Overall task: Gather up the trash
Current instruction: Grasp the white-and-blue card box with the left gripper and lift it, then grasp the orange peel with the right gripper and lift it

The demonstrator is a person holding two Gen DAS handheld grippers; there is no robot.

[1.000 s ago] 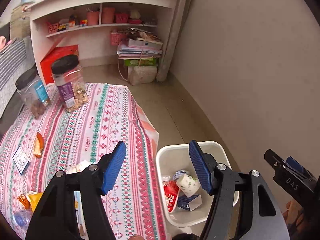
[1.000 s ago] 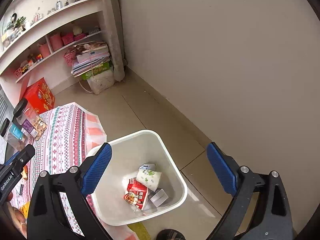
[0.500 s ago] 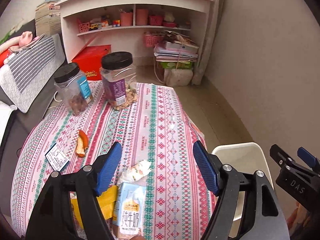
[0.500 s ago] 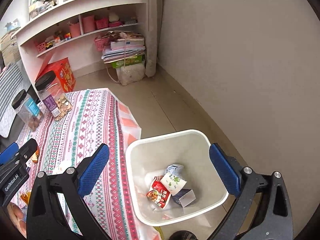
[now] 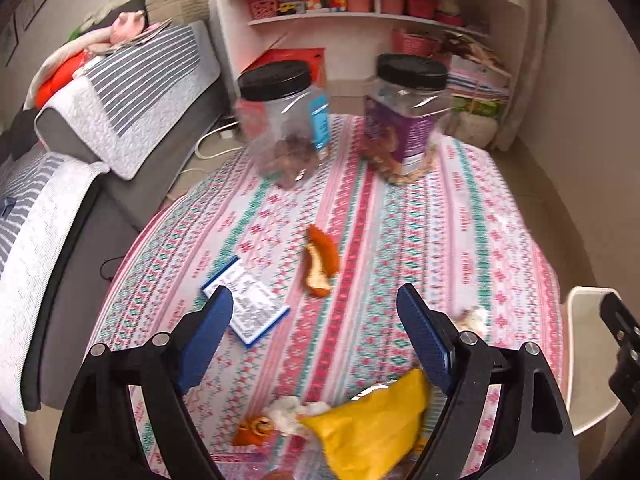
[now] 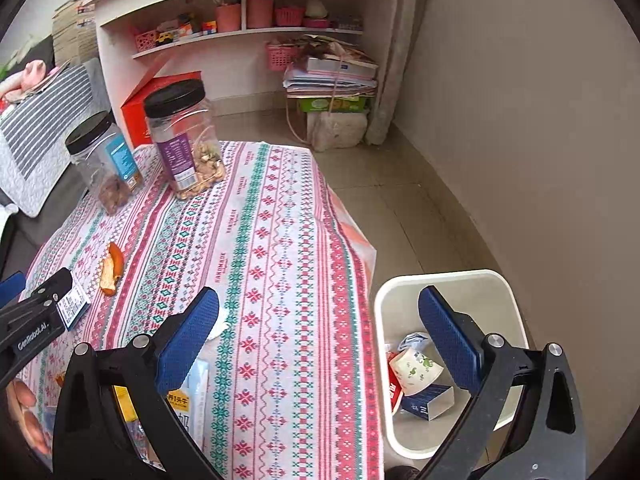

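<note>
Orange peel lies on the counter ahead of my released left hand-held gripper; my right hand-held gripper, also released, spans counter edge and bin.

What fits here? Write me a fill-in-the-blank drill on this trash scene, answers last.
1. Both snack jars have ____ lids.
2. The white bin stands on the ____, beside the table.
3. The orange peel lies on the patterned ____.
4. Both hand-held grippers, left and right, are ____.

Answers: black; floor; tablecloth; open
</note>
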